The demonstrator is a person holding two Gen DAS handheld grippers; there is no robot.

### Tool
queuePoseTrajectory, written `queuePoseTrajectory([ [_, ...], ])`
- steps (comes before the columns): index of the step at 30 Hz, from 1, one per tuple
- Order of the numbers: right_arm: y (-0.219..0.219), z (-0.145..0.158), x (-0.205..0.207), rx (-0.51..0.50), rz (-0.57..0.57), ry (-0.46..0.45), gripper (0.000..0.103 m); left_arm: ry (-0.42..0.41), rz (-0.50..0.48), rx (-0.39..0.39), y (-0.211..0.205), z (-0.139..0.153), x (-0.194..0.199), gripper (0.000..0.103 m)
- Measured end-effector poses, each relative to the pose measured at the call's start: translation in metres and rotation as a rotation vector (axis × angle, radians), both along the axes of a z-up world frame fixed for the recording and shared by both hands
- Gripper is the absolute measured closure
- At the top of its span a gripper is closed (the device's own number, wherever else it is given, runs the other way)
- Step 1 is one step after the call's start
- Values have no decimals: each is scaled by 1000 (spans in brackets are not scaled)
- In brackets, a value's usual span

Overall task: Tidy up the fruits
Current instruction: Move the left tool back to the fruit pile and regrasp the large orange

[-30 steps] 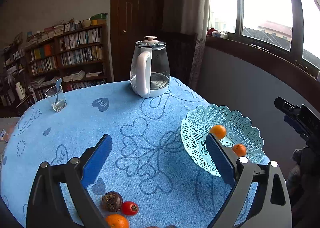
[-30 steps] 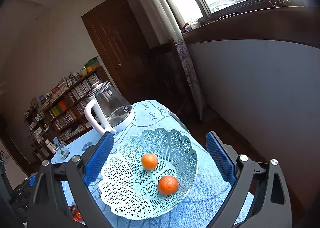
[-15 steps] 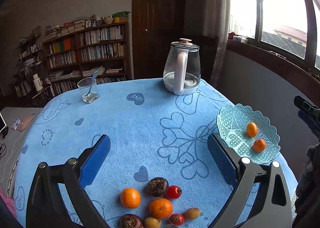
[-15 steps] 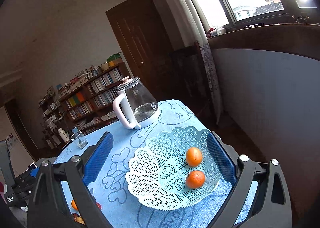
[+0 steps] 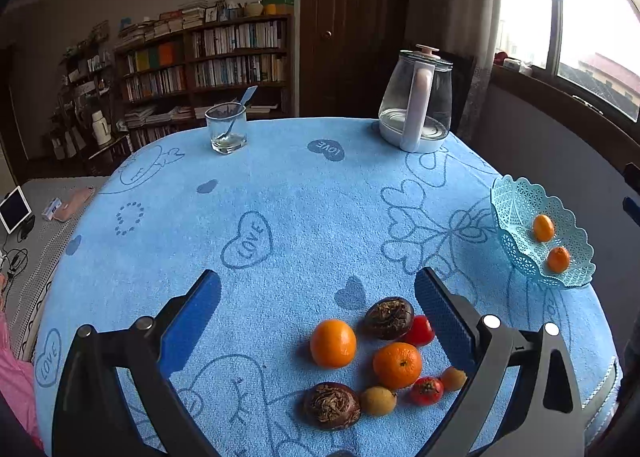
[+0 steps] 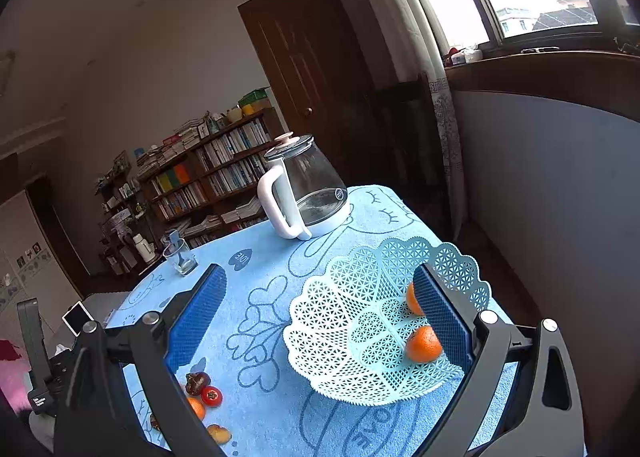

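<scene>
The left claw (image 5: 318,311) hangs above the near part of the round surface covered with a light blue heart-printed cloth (image 5: 280,201), its blue-padded jaws spread wide with nothing between them. Below and between those jaws lies a loose cluster of fruit: a smooth round orange (image 5: 333,342), a second, dimpled orange (image 5: 397,364) just right of it, a dark brown wrinkled fruit (image 5: 389,317) behind them touching a small red tomato-like fruit (image 5: 419,331), another dark wrinkled fruit (image 5: 331,405) at the front, a small yellow-green oval fruit (image 5: 378,400), a second red fruit with a dark calyx (image 5: 427,390) and a small yellowish fruit (image 5: 454,377) beside it. Well apart, at the right edge of the surface, stands a pale turquoise openwork plastic basket (image 5: 516,217) holding two small oranges (image 5: 543,227). The right claw (image 6: 320,309) hovers over that basket (image 6: 344,321), jaws likewise wide apart and gripping nothing; its right pad partly hides one of the two oranges (image 6: 423,344) inside. At the far side stand a clear glass kettle with a white handle and base (image 5: 416,101) and a drinking glass with a pale blue spoon in it (image 5: 226,128), the two well apart. A wooden bookshelf filled with books (image 5: 204,61) fills the background.
</scene>
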State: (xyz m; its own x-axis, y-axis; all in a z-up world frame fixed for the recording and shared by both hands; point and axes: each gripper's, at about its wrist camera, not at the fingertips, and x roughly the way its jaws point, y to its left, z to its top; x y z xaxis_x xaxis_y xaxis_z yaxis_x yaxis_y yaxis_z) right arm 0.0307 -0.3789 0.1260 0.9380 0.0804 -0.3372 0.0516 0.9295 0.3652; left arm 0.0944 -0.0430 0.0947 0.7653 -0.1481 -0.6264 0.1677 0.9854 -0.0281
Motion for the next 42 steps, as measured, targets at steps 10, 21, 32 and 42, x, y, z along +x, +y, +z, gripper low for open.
queuePoseTrajectory([
  [10,26,-7,8,-7,106,45,7,96,-3,7,4,-35,3,6],
  [21,50,-18,17,-30,178,92,7,169,-22,17,1,-63,12,10],
  [32,74,-27,23,-72,255,126,7,241,-55,-41,1,-79,20,44],
  [42,95,-38,28,-83,354,170,7,243,-89,-105,3,-79,19,66],
])
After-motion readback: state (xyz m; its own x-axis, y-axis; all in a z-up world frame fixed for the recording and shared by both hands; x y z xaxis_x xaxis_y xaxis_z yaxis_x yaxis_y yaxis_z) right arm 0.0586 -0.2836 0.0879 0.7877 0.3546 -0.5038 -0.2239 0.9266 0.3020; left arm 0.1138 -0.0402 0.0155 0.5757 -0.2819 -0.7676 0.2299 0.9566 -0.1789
